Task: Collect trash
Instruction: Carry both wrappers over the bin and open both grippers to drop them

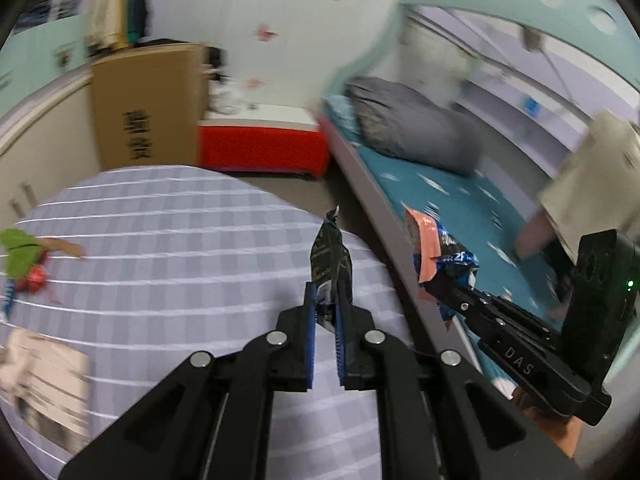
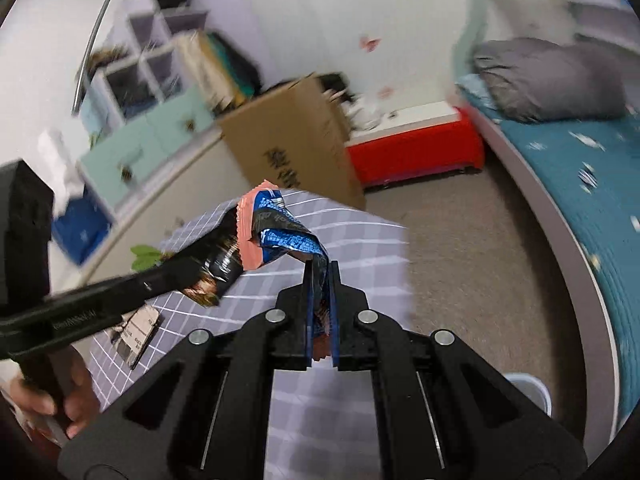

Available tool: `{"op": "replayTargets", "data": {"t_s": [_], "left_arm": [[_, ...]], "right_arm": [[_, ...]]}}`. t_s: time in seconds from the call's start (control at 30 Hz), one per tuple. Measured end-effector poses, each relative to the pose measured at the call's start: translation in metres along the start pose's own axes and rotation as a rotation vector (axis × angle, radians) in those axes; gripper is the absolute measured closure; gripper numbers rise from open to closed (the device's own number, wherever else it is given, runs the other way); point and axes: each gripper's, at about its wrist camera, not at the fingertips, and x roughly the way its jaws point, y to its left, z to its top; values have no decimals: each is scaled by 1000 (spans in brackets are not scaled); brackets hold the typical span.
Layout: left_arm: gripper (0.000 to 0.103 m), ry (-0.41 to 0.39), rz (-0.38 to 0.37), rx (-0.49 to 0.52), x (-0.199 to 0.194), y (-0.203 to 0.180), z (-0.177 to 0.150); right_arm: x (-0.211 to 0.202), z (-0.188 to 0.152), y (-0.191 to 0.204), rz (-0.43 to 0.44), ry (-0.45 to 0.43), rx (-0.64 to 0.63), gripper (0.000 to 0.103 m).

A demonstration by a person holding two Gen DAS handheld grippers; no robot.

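My left gripper (image 1: 327, 292) is shut on a dark crumpled wrapper (image 1: 330, 256) and holds it above the checked tablecloth (image 1: 180, 240). My right gripper (image 2: 321, 270) is shut on a blue and pink snack wrapper (image 2: 280, 236), lifted off the table. In the left wrist view the right gripper (image 1: 430, 286) and its blue and pink wrapper (image 1: 440, 256) are at the right, over the bed's edge. In the right wrist view the left gripper (image 2: 224, 254) reaches in from the left with the dark wrapper (image 2: 216, 276).
On the table lie green and red scraps (image 1: 24, 260) at the left and a printed paper card (image 1: 40, 384), which also shows in the right wrist view (image 2: 136, 334). A cardboard box (image 1: 148, 104), a red chest (image 1: 260, 144) and a bed (image 1: 460, 200) stand around. A white bin rim (image 2: 528, 392) shows on the floor.
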Motion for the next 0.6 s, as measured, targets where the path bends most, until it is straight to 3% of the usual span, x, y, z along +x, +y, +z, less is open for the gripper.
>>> {"op": "replayTargets", "data": {"t_s": [0.17, 0.27, 0.43, 0.6], "left_arm": [[95, 76, -115, 101, 34, -90, -31], [95, 146, -159, 149, 67, -132, -57], [95, 293, -181, 186, 138, -178, -110], [95, 433, -142, 195, 220, -190, -164]], "right_arm": [[-57, -46, -78, -100, -63, 149, 97], [-73, -85, -133, -152, -46, 273, 97], [-62, -163, -215, -241, 60, 467, 97], [-28, -223, -261, -289, 168, 590, 97]]}}
